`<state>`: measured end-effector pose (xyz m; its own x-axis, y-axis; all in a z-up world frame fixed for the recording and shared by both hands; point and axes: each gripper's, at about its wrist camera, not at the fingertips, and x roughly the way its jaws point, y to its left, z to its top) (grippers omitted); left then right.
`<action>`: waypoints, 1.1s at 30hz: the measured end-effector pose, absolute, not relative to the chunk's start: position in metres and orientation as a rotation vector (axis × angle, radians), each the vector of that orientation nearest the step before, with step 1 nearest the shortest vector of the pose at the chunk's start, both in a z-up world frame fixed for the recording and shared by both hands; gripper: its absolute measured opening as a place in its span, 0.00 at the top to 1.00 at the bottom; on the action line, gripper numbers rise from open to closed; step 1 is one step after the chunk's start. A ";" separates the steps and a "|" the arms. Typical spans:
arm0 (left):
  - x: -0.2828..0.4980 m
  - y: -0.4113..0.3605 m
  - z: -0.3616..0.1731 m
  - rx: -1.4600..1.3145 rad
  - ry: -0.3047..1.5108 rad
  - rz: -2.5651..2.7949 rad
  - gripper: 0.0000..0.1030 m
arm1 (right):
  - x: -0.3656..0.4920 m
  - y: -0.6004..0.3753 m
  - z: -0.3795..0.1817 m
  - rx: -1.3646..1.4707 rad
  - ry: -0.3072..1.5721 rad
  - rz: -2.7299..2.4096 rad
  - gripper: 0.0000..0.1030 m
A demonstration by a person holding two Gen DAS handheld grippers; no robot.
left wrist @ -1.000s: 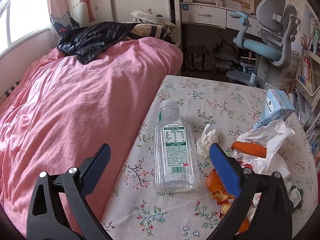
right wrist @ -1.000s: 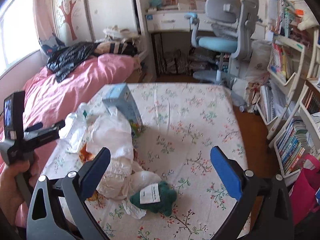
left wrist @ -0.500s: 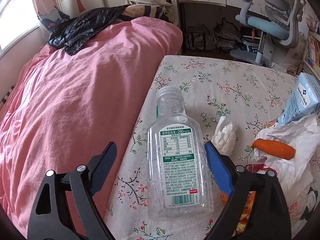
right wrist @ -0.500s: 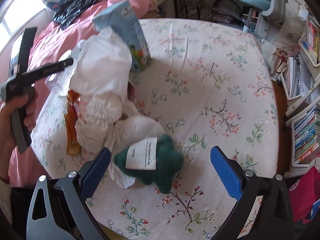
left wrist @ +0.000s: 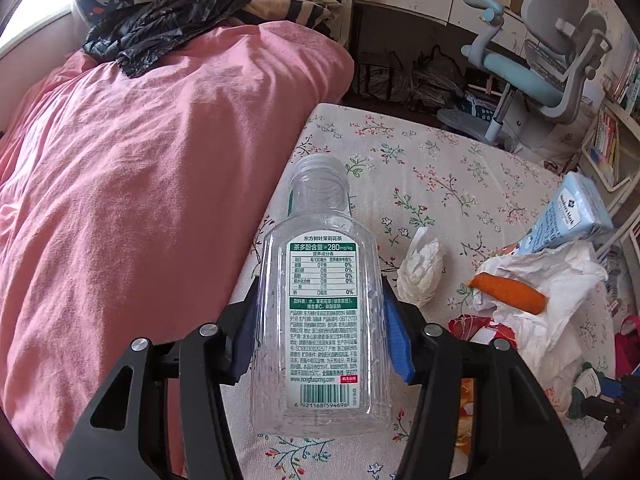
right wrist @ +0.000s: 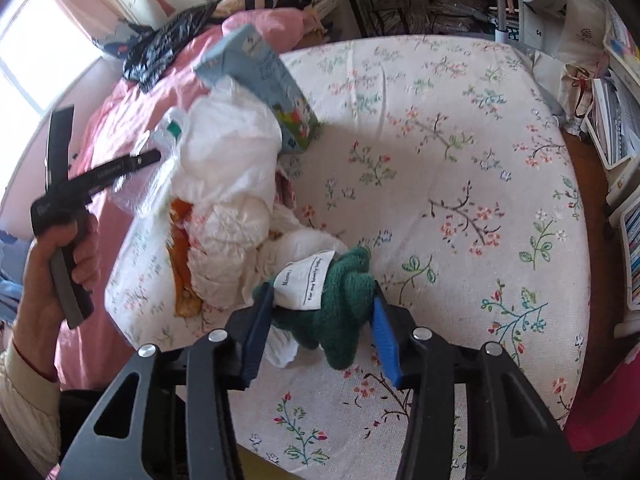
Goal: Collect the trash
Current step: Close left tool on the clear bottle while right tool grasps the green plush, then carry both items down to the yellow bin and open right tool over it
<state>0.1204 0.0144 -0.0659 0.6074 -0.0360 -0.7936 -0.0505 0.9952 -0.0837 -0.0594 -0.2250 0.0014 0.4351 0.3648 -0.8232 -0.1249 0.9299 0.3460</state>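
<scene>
My left gripper [left wrist: 320,320] is shut on an empty clear plastic bottle [left wrist: 320,308] with a green-and-white label; the bottle's neck points away from me, over the left edge of the floral table [left wrist: 440,168]. My right gripper [right wrist: 318,320] is shut on a green knitted item [right wrist: 344,300] with a white paper tag, at the table's near edge. A pile of white crumpled tissues and plastic [right wrist: 228,184] with orange peel [right wrist: 180,256] lies left of it. In the left wrist view I see a tissue wad [left wrist: 422,266] and an orange carrot-like piece [left wrist: 508,288].
A blue carton [right wrist: 264,80] leans on the trash pile; it also shows in the left wrist view [left wrist: 568,216]. A pink bed [left wrist: 140,160] with a black bag [left wrist: 160,24] lies left of the table. An office chair [left wrist: 552,64], a desk and bookshelves stand behind and to the right.
Both grippers moved forward and closed. The left one closed on the bottle, the right one on the green knitted item.
</scene>
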 end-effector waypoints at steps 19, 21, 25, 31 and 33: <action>0.058 0.028 -0.027 -0.228 0.839 -0.089 0.50 | -0.070 -0.191 0.031 0.235 0.955 0.420 0.56; 0.044 0.026 -0.026 -0.215 0.835 -0.096 0.49 | -0.076 -0.181 0.034 0.215 0.953 0.444 0.56; 0.010 0.028 -0.028 -0.207 0.841 -0.089 0.49 | -0.096 -0.158 0.032 0.167 0.963 0.482 0.55; -0.043 0.023 -0.031 -0.181 0.849 -0.109 0.49 | -0.133 -0.124 0.013 0.108 1.026 0.546 0.55; -0.059 0.016 -0.033 -0.151 0.849 -0.120 0.49 | -0.147 -0.116 0.003 0.089 1.057 0.559 0.55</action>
